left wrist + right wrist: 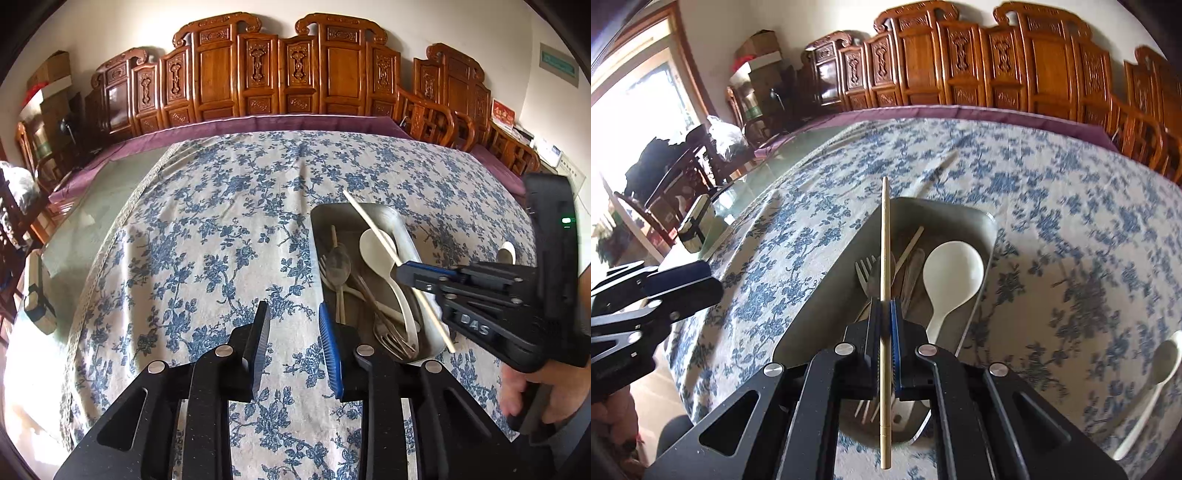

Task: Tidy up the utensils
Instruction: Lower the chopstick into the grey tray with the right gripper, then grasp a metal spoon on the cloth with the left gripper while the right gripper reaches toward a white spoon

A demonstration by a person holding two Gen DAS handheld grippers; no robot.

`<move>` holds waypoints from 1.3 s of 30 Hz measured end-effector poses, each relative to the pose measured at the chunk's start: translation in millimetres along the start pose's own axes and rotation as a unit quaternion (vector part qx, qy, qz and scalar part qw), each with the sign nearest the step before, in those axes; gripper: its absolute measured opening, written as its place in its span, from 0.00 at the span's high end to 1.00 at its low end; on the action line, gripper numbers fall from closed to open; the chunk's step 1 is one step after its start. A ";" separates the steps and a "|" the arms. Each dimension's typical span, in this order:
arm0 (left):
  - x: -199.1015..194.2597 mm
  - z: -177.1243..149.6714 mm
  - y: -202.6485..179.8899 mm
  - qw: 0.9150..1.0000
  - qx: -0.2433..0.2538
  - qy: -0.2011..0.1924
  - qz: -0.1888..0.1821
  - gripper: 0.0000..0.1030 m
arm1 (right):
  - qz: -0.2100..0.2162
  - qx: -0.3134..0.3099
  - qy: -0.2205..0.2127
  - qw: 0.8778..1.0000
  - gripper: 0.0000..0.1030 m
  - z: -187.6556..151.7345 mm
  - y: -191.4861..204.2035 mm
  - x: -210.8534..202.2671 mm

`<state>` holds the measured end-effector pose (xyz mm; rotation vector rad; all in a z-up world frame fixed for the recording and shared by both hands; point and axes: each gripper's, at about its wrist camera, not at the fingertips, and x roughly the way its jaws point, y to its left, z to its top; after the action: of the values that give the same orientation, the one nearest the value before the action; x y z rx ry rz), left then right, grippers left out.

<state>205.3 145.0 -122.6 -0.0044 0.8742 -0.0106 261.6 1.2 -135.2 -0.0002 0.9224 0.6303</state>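
Above the tray (pixel 982 225), the right claw (pixel 885 325) is clamped mid-length on a chopstick (pixel 885 236).

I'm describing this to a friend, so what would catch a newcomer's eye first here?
The right gripper, shut on a single chopstick held over the metal tray of forks and spoons. Next, the big white spoon in that tray, and the blue floral tablecloth beneath.

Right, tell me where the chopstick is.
The chopstick is clamped in the right gripper, above the metal tray near the white spoon.
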 end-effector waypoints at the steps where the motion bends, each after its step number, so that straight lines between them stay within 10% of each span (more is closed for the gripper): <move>1: -0.3 0.2 0.3 1.000 -0.001 0.000 0.000 0.75 | 0.000 0.004 0.003 1.000 0.94 0.5 -0.6 4.9; 23: -9.5 2.0 -9.5 1.000 0.007 -0.013 -0.004 0.57 | 0.008 0.012 -0.024 1.000 0.92 -7.3 -18.9 -17.9; 27: -16.6 2.9 -23.6 1.000 0.015 -0.021 -0.016 0.42 | -0.033 -0.005 -0.043 0.999 0.88 -31.1 -43.4 -57.5; 39: 1.2 10.5 -125.4 0.995 0.072 -0.007 -0.065 0.41 | -0.149 0.035 -0.073 0.986 0.63 -78.4 -179.5 -136.5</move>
<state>213.3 19.6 -115.7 0.0726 0.8560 -0.1951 234.7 -235.9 -129.2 -0.0281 0.7834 0.3151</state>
